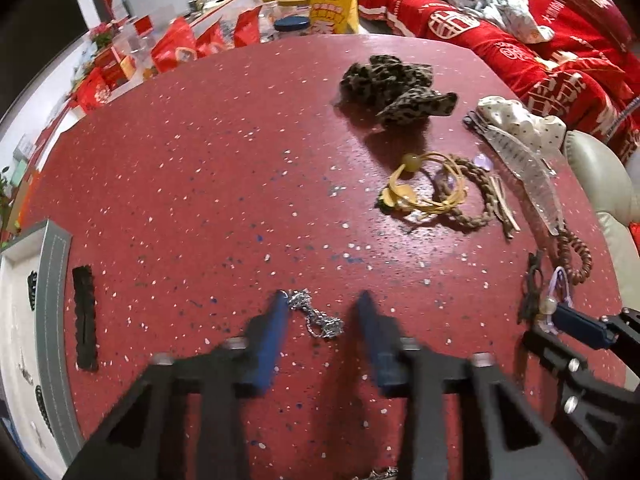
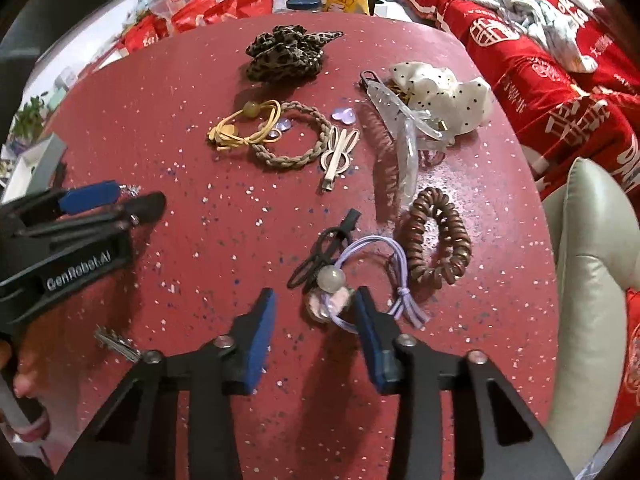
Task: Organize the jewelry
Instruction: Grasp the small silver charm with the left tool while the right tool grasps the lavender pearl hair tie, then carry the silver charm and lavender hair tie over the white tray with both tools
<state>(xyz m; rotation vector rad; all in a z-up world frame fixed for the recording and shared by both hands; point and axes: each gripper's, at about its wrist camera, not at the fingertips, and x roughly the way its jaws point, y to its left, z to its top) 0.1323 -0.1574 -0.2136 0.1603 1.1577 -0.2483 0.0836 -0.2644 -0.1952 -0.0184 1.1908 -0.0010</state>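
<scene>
Left gripper (image 1: 324, 300): blue-padded fingers point down at the speckled red tabletop (image 1: 200, 184), standing apart astride a crumpled silver chain (image 1: 318, 316); the left pad touches the chain's end, the right pad stands clear, so nothing is clamped.
Right gripper (image 2: 316, 300): fingers apart around a lilac elastic hair tie with a pale bead (image 2: 360, 280); the right pad lies against its loop, the left pad is clear of it.
Tray: a grey-rimmed white tray (image 1: 52, 280) sits at the table's left edge, a black serrated hair clip (image 1: 85, 316) just beside it.
Other pieces: leopard-print scrunchie (image 2: 284, 54), brown spiral hair tie (image 2: 436, 236) and yellow cord tie (image 2: 244, 126) lie further out.
</scene>
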